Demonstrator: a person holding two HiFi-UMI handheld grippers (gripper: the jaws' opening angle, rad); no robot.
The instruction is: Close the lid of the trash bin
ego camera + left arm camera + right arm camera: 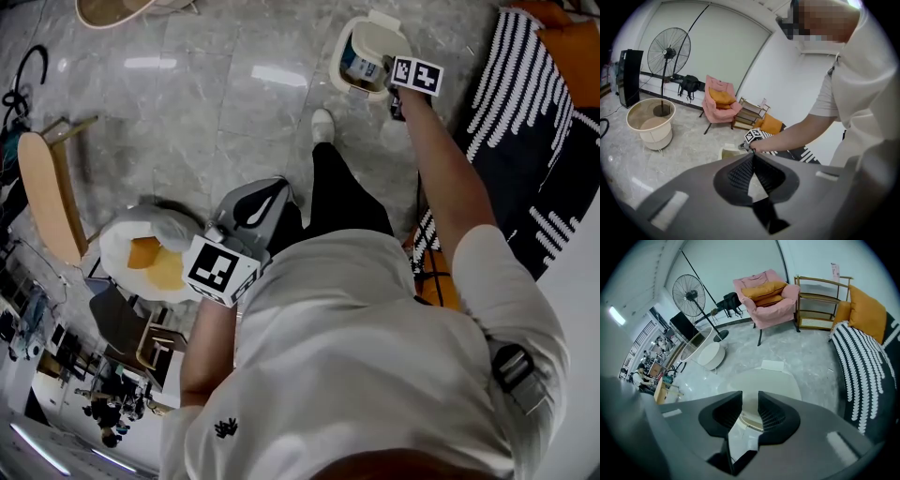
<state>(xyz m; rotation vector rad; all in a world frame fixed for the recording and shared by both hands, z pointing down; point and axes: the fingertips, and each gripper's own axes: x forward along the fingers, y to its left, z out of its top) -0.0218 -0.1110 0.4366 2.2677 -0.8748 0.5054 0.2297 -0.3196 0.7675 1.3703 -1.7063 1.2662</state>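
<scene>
Right gripper view: my right gripper [750,398] pinches the near rim of the cream lid [765,379]. The trash bin [343,73] stands on the floor ahead; my left gripper [753,157] has its jaws together, empty.

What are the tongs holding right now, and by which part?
The right tongs grip the trash bin's lid by its near rim, which sits between the jaws. The left tongs are shut on nothing.
</scene>
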